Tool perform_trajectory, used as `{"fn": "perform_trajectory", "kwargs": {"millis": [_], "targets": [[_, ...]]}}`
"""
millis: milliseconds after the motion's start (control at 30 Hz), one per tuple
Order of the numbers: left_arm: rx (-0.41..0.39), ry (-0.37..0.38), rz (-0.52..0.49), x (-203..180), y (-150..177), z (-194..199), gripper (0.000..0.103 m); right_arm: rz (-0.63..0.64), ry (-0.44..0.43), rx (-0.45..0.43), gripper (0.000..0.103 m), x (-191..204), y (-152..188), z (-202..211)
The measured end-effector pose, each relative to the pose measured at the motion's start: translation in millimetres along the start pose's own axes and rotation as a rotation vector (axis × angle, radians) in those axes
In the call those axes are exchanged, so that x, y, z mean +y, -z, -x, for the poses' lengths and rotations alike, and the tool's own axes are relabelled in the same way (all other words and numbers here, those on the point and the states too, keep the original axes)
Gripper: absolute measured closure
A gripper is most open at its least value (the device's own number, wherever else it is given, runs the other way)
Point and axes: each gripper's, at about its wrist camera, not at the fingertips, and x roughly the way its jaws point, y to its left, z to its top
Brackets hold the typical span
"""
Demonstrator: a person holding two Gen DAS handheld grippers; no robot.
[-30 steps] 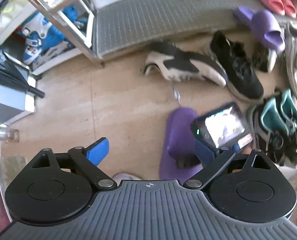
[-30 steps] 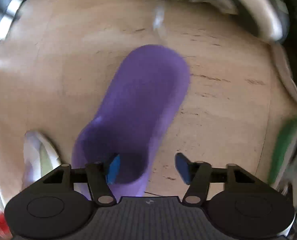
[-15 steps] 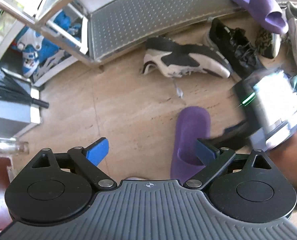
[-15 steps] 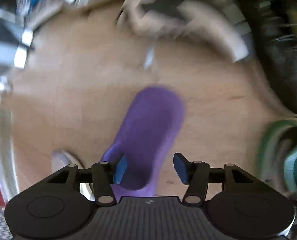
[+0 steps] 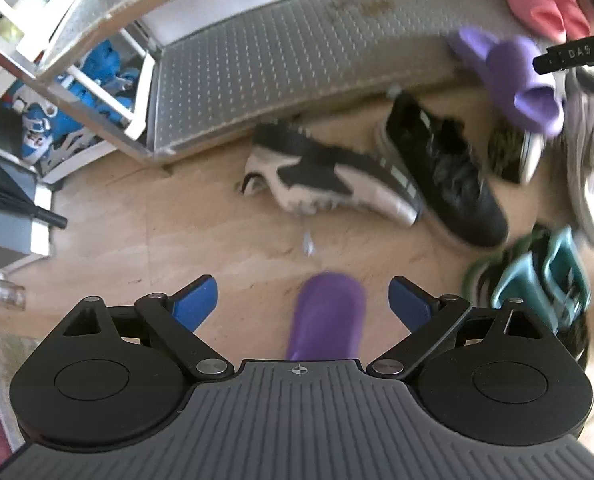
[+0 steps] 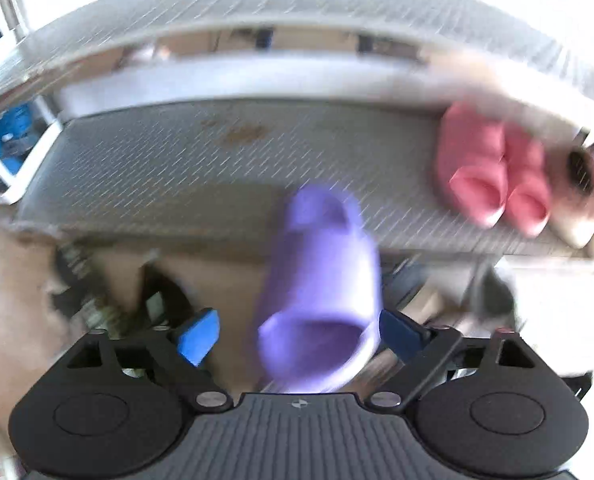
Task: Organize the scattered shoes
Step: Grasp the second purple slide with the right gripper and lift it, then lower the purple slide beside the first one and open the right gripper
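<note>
One purple slipper (image 5: 329,316) lies on the wooden floor, straight below my left gripper (image 5: 303,302), which is open and not touching it. Its mate (image 5: 513,80) rests at the front edge of the metal shoe rack (image 5: 297,60). In the blurred right wrist view this second purple slipper (image 6: 321,292) sits between the blue pads (image 6: 199,336) of my right gripper (image 6: 300,334). The jaws there are opening wide and do not press on it. A pair of pink slippers (image 6: 493,176) stands on the rack shelf (image 6: 177,168).
A black-and-white sneaker (image 5: 329,184) and a black sneaker (image 5: 449,184) lie on the floor before the rack. Teal sandals (image 5: 537,284) and more shoes (image 5: 589,152) crowd the right side. Blue skates (image 5: 37,128) sit behind the rack's left post.
My right gripper left the floor slipper, swung up toward the rack and spread its jaws around the second purple slipper. My left gripper slid right, above the floor slipper.
</note>
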Motion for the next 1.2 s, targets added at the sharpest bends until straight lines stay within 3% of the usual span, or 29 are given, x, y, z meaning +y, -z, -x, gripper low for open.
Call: {"fn": "perform_trajectory", "kwargs": {"millis": [167, 400, 533, 700, 867, 1000, 1067, 1200], "targets": [[0.032, -0.013, -0.013, -3, -6, -10, 0.007, -0.055, 0.004, 0.054, 0.009, -12, -20, -52], [0.064, -0.012, 0.025, 15, -3, -17, 0.007, -0.091, 0.017, 0.169, 0.012, -4, -20, -96], [0.046, -0.009, 0.048, 24, -1, -11, 0.007, -0.128, 0.03, 0.18, 0.016, 0, -20, -82], [-0.004, -0.021, 0.059, 37, 6, 5, 0.007, -0.232, -0.015, 0.1, 0.016, -2, -12, -23], [-0.015, -0.068, 0.09, 61, 27, 13, 0.007, -0.332, -0.226, 0.104, 0.016, 16, 32, 61], [0.005, -0.087, 0.115, 77, 44, 12, 0.007, -0.34, -0.366, 0.219, 0.016, 64, 96, 102], [0.016, -0.086, 0.119, 83, 54, 11, 0.007, -0.368, -0.39, 0.274, 0.016, 82, 117, 100], [0.013, -0.073, 0.118, 89, 64, 14, 0.007, -0.364, -0.314, 0.363, 0.016, 134, 154, 69]]}}
